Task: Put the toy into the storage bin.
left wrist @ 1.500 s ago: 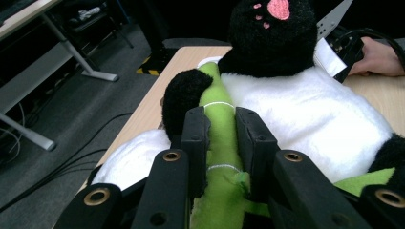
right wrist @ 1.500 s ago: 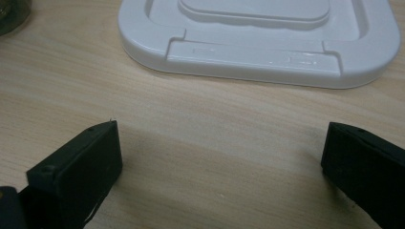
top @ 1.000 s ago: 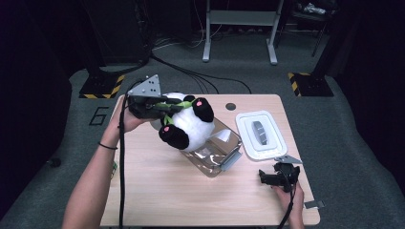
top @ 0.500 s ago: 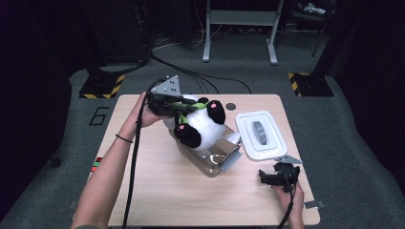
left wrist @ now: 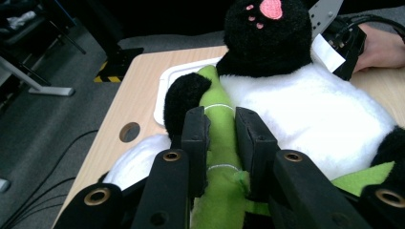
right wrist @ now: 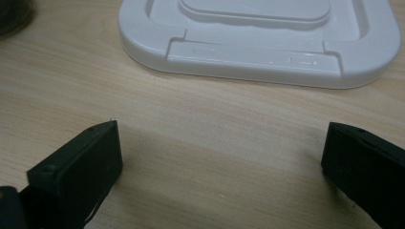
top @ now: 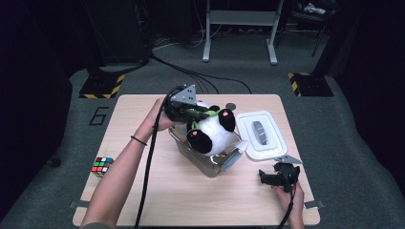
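On the desk (top: pixel 143 191), taking the clear container (top: pixel 210 162) as your landmark: off to its left a colour cube (top: pixel 102 165) sits at the desk edge. Your left tool (top: pixel 191 112) is clamped on the green stalk (left wrist: pixel 220 143) of the plush panda (top: pixel 210 133), which hangs half inside the container; the stalk's long axis runs straight out along the jaws. To the right lies the white lid (top: pixel 261 134). Your right tool (right wrist: pixel 219 157) rests gaping and empty, near that lid. No legible writing on either.
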